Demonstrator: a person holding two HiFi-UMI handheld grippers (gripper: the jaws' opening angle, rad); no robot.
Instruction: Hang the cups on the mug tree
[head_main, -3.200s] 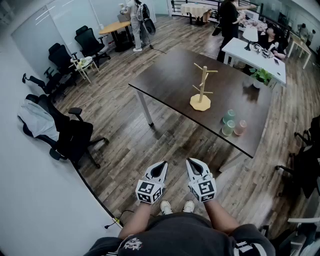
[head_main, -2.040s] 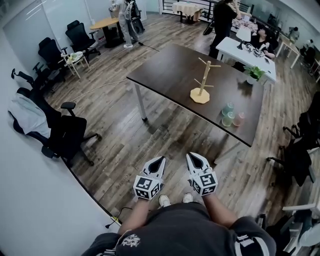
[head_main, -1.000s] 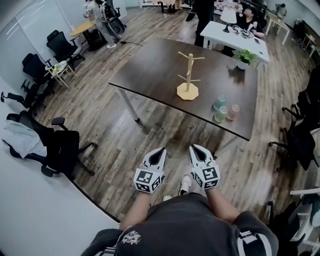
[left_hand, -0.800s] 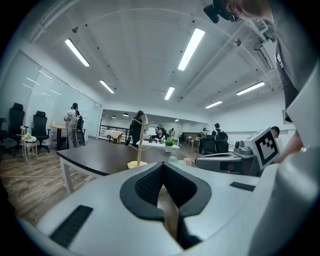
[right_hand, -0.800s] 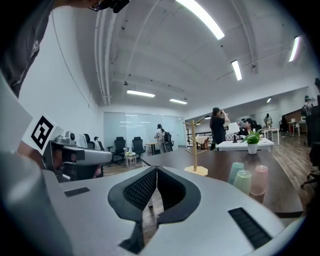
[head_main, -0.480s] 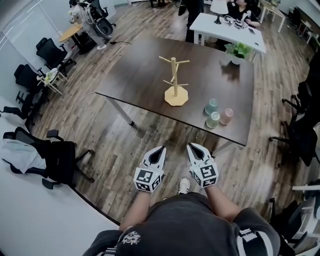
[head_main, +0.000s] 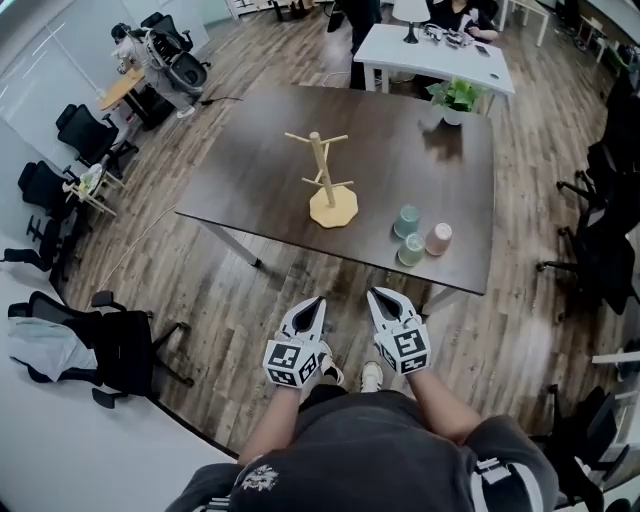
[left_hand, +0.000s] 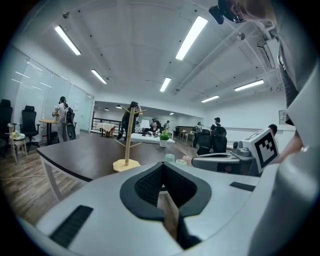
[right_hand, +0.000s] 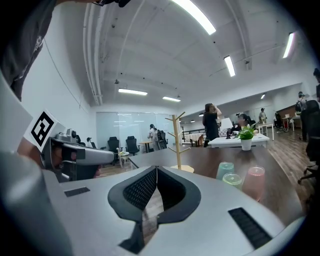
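Counter (head_main: 260, 150) with mug tree (head_main: 326, 185) and three cups (head_main: 410, 235) draws nearer as I approach, left hand-held gripper (head_main: 314, 301) and right hand-held gripper (head_main: 376, 294) closed, empty, nothing hung yet.

The person walks up to the table (head_main: 250, 170). In the head view its near edge now shows just above the tips of the left gripper (head_main: 314, 301) and right gripper (head_main: 376, 294), where a broad stretch of floor lay between them three seconds back. The view swings too: the mug tree (head_main: 326, 180), once right of centre, stands at the middle, and the cups (head_main: 411, 249) come in close ahead of the right gripper. The chairs (head_main: 110, 345) by the wall slip to the lower left. The white desk (head_main: 430, 50) reaches the top edge.
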